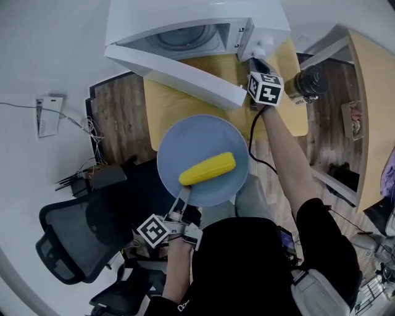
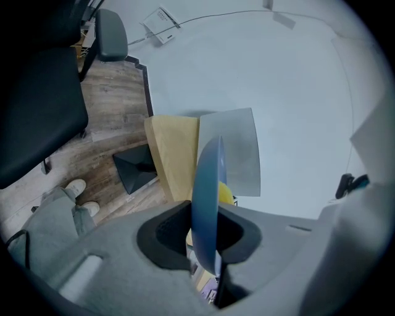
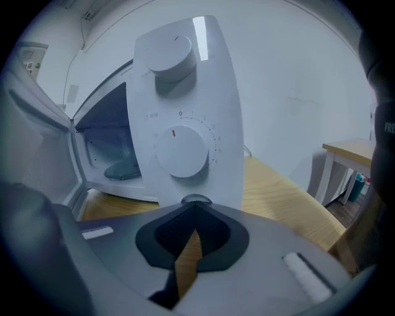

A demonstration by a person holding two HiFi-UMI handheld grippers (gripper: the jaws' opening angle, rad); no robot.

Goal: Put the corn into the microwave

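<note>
left gripper [image 1: 183,197] clamps the rim of the blue plate [image 1: 185,139] bearing the corn [image 1: 208,169]. right gripper [image 1: 255,62], jaws together and empty, points at the microwave [image 1: 268,18].

We see a yellow corn cob [image 1: 208,169] lying on its side across a round blue plate [image 1: 176,139]. The white microwave [image 1: 185,15] stands beyond it on a pale wooden table [image 1: 163,102], its door hanging open.

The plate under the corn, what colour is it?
The plate is light blue; the head view shows it best.
</note>
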